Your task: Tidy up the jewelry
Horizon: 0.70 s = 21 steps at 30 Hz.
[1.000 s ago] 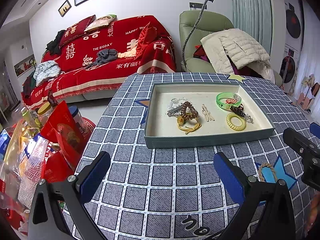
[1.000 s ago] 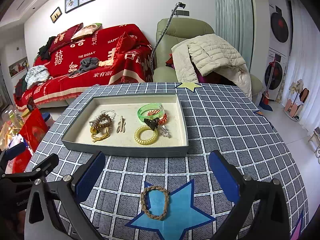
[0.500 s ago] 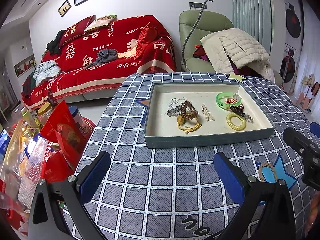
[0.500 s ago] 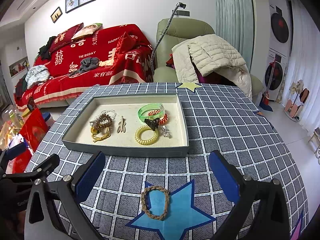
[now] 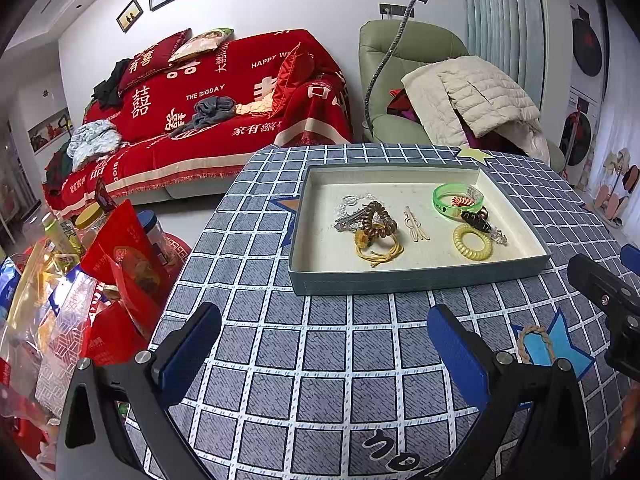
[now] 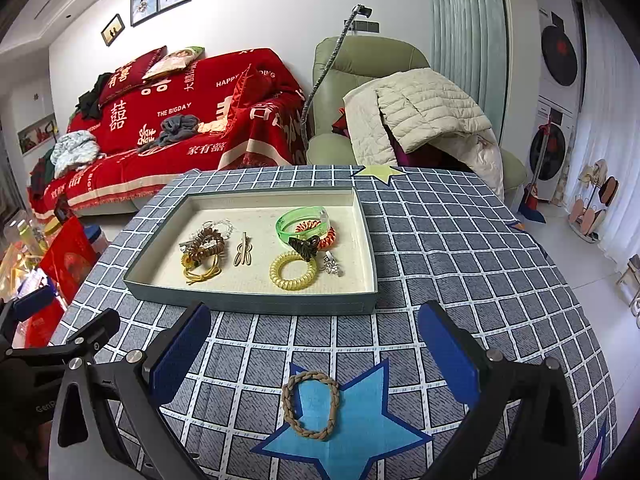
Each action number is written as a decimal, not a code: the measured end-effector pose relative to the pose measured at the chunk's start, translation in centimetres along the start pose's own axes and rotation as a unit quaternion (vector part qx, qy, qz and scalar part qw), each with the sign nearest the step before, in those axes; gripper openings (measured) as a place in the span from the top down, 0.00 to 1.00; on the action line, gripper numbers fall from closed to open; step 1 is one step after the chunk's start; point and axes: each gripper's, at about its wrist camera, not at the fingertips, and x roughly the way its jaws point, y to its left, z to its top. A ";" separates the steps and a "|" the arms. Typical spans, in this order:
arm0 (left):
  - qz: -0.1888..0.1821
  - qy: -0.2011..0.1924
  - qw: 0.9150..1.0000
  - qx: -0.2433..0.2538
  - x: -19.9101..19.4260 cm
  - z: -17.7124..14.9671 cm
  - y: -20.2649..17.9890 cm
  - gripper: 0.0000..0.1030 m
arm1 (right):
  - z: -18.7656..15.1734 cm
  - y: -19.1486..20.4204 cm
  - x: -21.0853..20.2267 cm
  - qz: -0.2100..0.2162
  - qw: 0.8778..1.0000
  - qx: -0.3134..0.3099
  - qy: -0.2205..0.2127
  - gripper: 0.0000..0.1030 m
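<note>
Right tool [image 6: 316,356] is the one lined up for this: fingers spread wide, nothing between them, and the braided bracelet [image 6: 310,405] lies on the table [image 6: 460,248] dead ahead, roughly centred between the two blue pads [image 6: 182,354] and slightly nearer the camera than their tips. It sits flat on a blue star patch [image 6: 360,432] of the checked cloth, an oval loop with its long axis running roughly along the tool's forward line, so the pads would close across the short width. Left tool [image 5: 320,350] is equally wide open and empty, but from its view the bracelet [image 5: 535,345] is far off to the right, partly hidden behind its right finger, with the right tool's body in between. So my read is that the right side takes it. The tray [image 6: 256,303] stands just beyond the bracelet, straight ahead of the right tool, its near wall between the two; it already holds a yellow coil band [image 6: 293,271], green bangle [image 6: 303,221], brown coil tie [image 6: 207,245], a hairpin [image 6: 243,255] and a few smaller bits. Likely next step: drop down over the loop, pinch, lift over the near wall. Risk as I judge it: the loop is thin and flat on cloth, so pads may snag the fabric or slide over it.
</note>
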 end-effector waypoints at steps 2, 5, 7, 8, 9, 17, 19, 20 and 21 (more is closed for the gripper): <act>0.000 0.000 1.000 0.000 0.0 0.0 0.0 0.00 | 0.0 0.0 0.0 0.000 1.000 -0.001 0.000 0.00; 0.000 0.000 1.000 0.001 0.0 0.0 0.0 0.00 | 0.0 -0.1 0.0 0.000 1.000 0.000 0.000 0.00; 0.000 0.000 1.000 0.000 0.0 0.0 0.0 0.00 | 0.0 -0.1 0.1 0.000 1.000 0.000 0.000 0.00; 0.000 0.001 1.000 0.000 0.0 0.0 0.0 0.00 | 0.0 -0.1 0.0 0.000 1.000 0.000 0.000 0.00; -0.001 0.001 1.000 -0.001 0.0 0.0 0.0 0.00 | 0.0 0.0 0.0 0.000 1.000 0.000 0.000 0.00; -0.001 0.001 1.000 0.000 0.0 0.0 0.0 0.00 | 0.0 -0.1 0.0 0.001 1.000 0.000 0.000 0.00; -0.001 0.001 1.000 0.000 0.0 0.0 0.0 0.00 | -0.1 0.0 0.0 0.000 1.000 -0.001 0.000 0.00; -0.002 0.002 1.000 -0.001 0.0 0.0 0.1 0.00 | -0.1 -0.1 0.0 0.000 1.000 0.000 0.000 0.00; -0.003 0.002 1.000 -0.002 0.0 0.0 0.1 0.00 | 0.0 -0.1 0.0 0.001 1.000 0.000 0.000 0.00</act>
